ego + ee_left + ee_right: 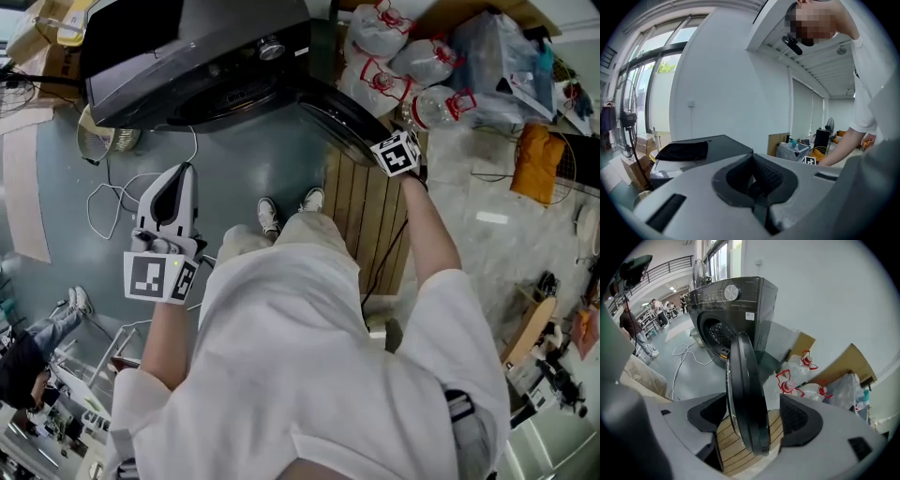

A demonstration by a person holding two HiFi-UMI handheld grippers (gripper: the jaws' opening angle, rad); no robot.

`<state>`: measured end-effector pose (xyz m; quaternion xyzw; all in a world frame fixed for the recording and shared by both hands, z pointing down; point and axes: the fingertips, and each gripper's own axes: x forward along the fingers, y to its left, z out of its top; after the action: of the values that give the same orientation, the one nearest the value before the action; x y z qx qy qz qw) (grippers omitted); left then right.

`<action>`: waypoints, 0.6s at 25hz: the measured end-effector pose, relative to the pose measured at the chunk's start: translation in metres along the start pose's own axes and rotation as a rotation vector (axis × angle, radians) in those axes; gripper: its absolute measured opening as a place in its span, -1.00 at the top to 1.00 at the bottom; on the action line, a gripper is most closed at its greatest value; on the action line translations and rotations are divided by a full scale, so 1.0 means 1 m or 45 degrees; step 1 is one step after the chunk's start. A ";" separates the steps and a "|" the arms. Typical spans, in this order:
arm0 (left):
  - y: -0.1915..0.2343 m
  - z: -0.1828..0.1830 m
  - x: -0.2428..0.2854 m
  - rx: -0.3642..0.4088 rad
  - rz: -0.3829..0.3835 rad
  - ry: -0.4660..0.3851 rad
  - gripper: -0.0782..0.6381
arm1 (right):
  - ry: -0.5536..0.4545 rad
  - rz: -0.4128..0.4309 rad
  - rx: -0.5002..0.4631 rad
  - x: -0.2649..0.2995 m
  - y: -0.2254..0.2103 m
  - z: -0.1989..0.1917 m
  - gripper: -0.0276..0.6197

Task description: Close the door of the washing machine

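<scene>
The left gripper (pixel 757 186), a grey two-jaw tool, has its jaws pressed together on nothing. It hangs clear of the work and points toward the dark grey front-loading washing machine (pixel 187 56) ahead of it. To that gripper's right, the machine's round dark door with a glass bowl (pixel 746 390) stands swung wide. Its free rim sits between the jaws of the right gripper (pixel 753 422). Those jaws are spread about as wide as they go, one pad on either side of the rim with a gap showing on each side, so nothing is gripped yet. Below them lies a pale slatted wooden pallet (pixel 726 437).

The risk, as I judge it, is that a push from one pad could skid off that smooth curved rim. A hard shove could also slam the door so that it bounces off the latch.

The door meets the right gripper edge-on. Its edge runs up and down, leaning slightly, with the hinge side toward the machine, the free rim toward the jaws and the glass bowl turned to their left.
</scene>
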<state>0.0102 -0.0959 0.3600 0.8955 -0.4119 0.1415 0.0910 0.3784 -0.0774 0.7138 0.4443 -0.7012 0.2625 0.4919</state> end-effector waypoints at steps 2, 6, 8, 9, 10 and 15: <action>0.002 0.001 0.001 0.008 0.008 0.004 0.77 | 0.017 0.020 -0.014 0.006 0.001 -0.005 -0.09; 0.000 0.007 -0.002 0.021 0.027 0.005 0.77 | 0.081 0.061 -0.005 0.013 0.005 -0.024 -0.09; -0.001 0.008 -0.004 0.019 0.039 0.009 0.77 | 0.120 0.075 -0.003 0.016 0.006 -0.034 -0.09; -0.001 0.007 -0.004 0.018 0.044 0.013 0.77 | 0.113 0.079 -0.011 0.016 0.007 -0.033 -0.09; -0.001 0.005 -0.005 0.016 0.047 0.017 0.77 | 0.098 0.081 -0.020 0.018 0.007 -0.031 -0.09; -0.003 -0.008 -0.006 -0.011 0.060 0.036 0.77 | 0.112 0.094 -0.037 0.026 0.011 -0.034 -0.09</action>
<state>0.0074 -0.0876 0.3659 0.8832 -0.4321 0.1546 0.0973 0.3813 -0.0542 0.7511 0.3989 -0.6985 0.2896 0.5187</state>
